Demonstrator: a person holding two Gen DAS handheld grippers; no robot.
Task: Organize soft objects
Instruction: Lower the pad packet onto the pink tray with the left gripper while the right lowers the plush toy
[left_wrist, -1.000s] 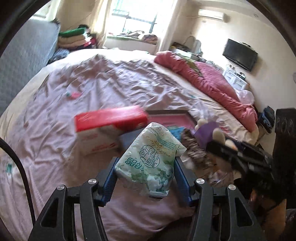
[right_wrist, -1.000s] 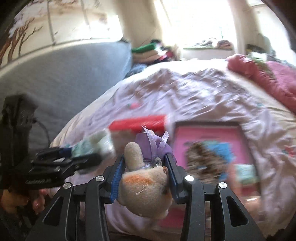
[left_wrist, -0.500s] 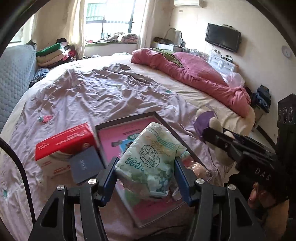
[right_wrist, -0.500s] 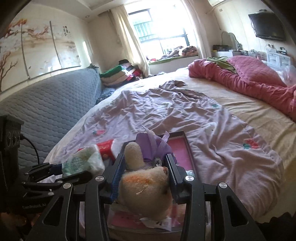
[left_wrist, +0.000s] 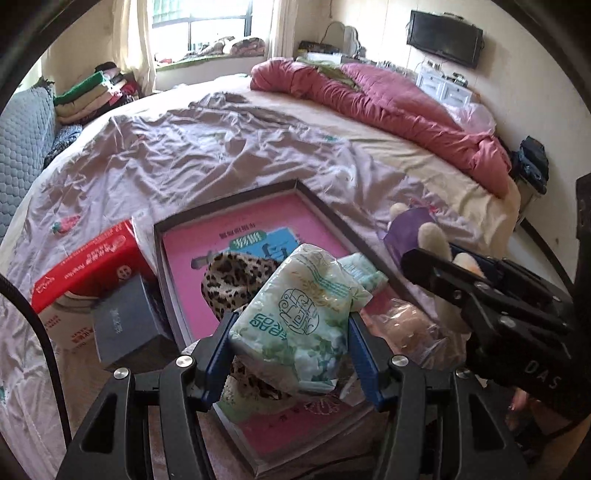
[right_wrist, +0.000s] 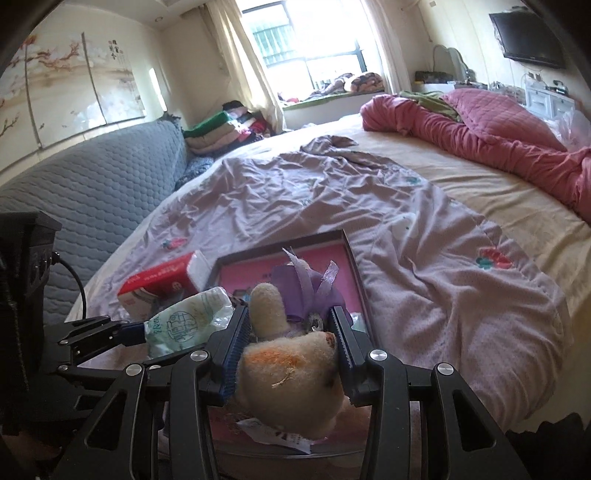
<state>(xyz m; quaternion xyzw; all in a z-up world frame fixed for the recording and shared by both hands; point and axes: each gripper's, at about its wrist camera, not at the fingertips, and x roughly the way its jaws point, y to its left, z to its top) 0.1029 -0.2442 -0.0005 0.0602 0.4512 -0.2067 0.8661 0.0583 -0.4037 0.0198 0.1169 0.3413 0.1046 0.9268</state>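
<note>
Blue-padded fingers of the left gripper (left_wrist: 291, 345) clamp a crinkly white-and-green plastic tissue pack (left_wrist: 303, 317) above the shallow pink-lined box (left_wrist: 236, 221) on the bed (left_wrist: 229, 147), hiding part of a leopard-print cloth (left_wrist: 236, 273) inside (its shape unclear). The right gripper (right_wrist: 290, 345) is clamped on a cream plush toy with purple ribbon (right_wrist: 291, 373), covering the box's near end. A red-and-white carton (left_wrist: 88, 266) sits beside the box.

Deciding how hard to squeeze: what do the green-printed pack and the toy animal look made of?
Tissue pack: thin glossy plastic film, judging by its crinkles and shine, over a soft filling. Toy animal: fuzzy cream plush, matte and fibrous, probably stuffed; purple ribbon at its neck looks satiny.
</note>
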